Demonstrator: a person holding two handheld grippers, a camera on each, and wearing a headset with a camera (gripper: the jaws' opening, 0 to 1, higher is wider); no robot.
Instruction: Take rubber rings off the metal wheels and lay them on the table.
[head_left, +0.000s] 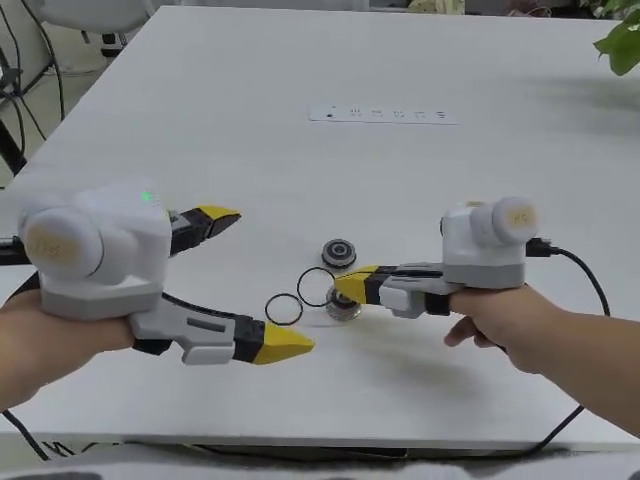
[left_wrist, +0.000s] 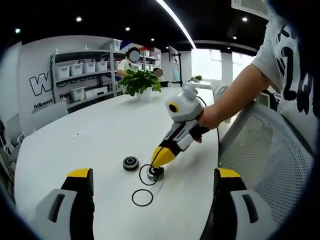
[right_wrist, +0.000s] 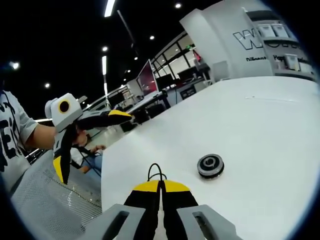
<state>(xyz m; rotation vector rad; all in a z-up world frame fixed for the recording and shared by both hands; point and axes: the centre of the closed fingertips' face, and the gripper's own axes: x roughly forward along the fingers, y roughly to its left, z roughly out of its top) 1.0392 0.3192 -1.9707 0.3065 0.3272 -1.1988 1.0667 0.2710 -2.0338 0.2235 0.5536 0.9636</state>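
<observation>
On the right gripper (head_left: 347, 287) the yellow-tipped jaws are pressed together, pinching one edge of a thin black rubber ring (head_left: 314, 287). In the right gripper view the ring's loop pokes out past the tips. It looks free, or nearly free, of the small silvery metal wheel (head_left: 343, 307) just under the tips; cannot tell whether they touch. A second loose black rubber ring (head_left: 283, 308) lies flat on the white table (head_left: 420, 180), just beside the first. A small dark metal wheel (head_left: 339, 253) sits a little beyond, apparently with its ring on. The left gripper (head_left: 252, 280) hovers nearby, jaws spread wide, holding nothing. Handling, as judged: the rings are light, floppy and stretchy, grippy rather than slick. Take a small bite on the rim edge and peel, don't tug. The wheels are hard and heavier, likely to roll or skid, so the free gripper may need to pin one.
</observation>
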